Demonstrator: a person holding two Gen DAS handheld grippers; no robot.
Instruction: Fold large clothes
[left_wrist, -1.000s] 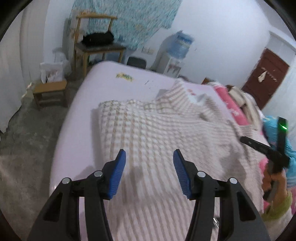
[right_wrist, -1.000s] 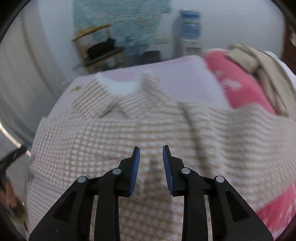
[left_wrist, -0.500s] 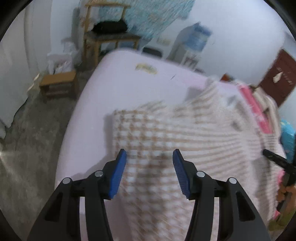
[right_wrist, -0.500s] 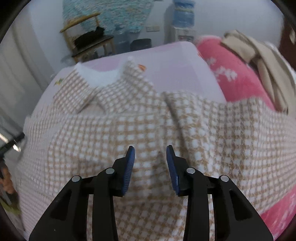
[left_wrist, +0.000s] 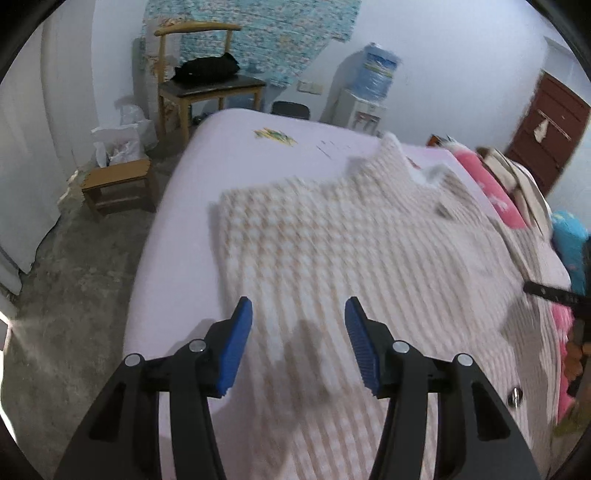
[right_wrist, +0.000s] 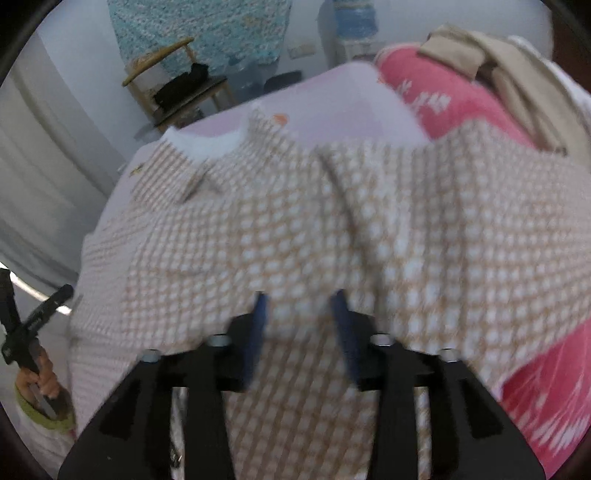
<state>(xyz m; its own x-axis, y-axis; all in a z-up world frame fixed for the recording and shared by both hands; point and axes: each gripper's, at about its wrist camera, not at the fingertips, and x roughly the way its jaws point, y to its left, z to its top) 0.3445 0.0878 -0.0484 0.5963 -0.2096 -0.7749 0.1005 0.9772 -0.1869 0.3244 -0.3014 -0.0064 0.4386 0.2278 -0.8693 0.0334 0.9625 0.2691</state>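
- no brand, label or writing can be read anywhere; the small coloured print on the pale lilac bed sheet (left_wrist: 192, 206) at 12 o'clock of the left view is too blurred to make out.
- the left claw (left_wrist: 298, 345) points steeply down at the bed, its blue pads standing apart with nothing pressed between them.
- the right claw (right_wrist: 300, 325) also tilts steeply down; its jaws are opening, and no cloth is pinched between the pads, which are blurred.
- in the right view, a hand (right_wrist: 37, 380) at 8 o'clock grips the black handle of the other tool, with a yellow-green cuff below it.
- the large beige-and-white checked garment (left_wrist: 351, 258) lies spread flat on the bed, its white-lined collar towards 1 o'clock in the left view.
- it stretches under and ahead of both claws: the left claw hangs over its lower edge near the bed's side, the right claw over its middle.
- a pink patterned blanket (right_wrist: 443, 107) lies at 1 o'clock in the right view, touching the garment's far edge.
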